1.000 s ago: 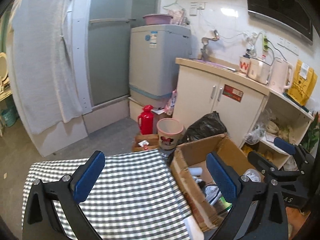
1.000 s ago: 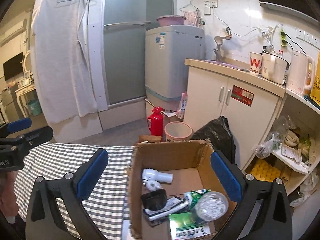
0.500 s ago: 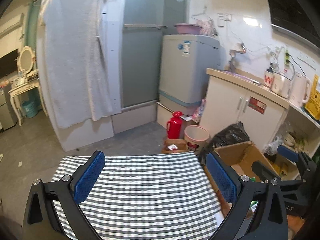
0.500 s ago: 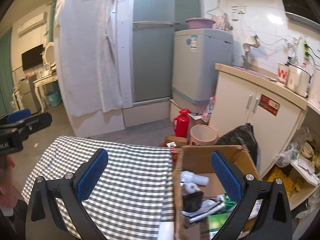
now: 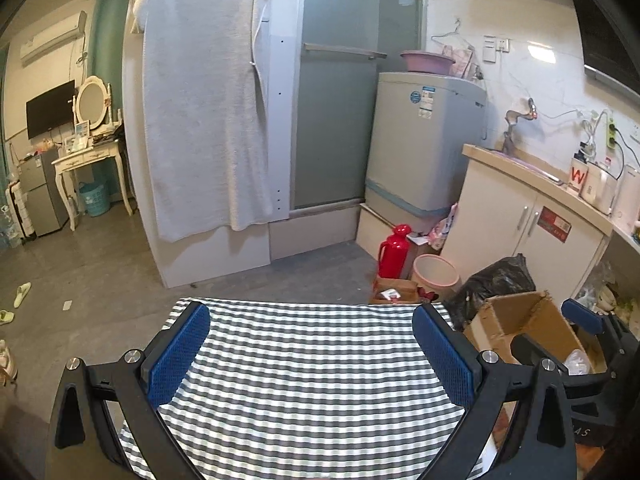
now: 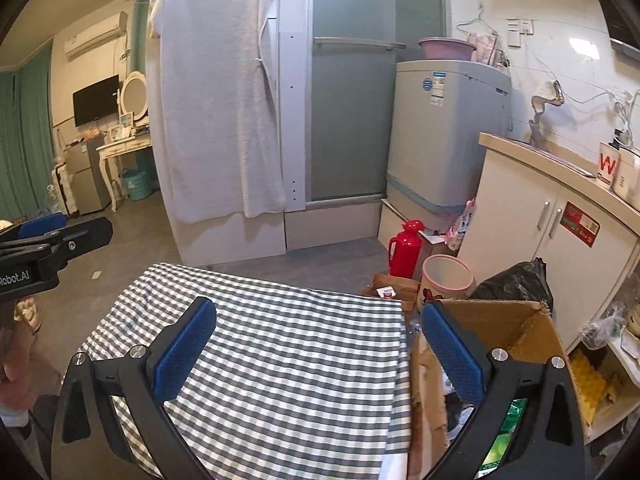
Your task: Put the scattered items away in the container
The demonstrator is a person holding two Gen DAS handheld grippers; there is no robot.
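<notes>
While both grippers hover over the checkered surface (image 5: 312, 380), we see left gripper (image 5: 311, 354) and right gripper (image 6: 320, 346) fingers spread wide, holding nothing. Cardboard box (image 6: 516, 328) sits just beside the surface's right edge, items inside.

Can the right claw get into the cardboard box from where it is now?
Probably yes. The right claw is open and empty, and the cardboard box sits just beside its right finger at the edge of the checked tablecloth, top flaps open, nothing covering the opening.
</notes>
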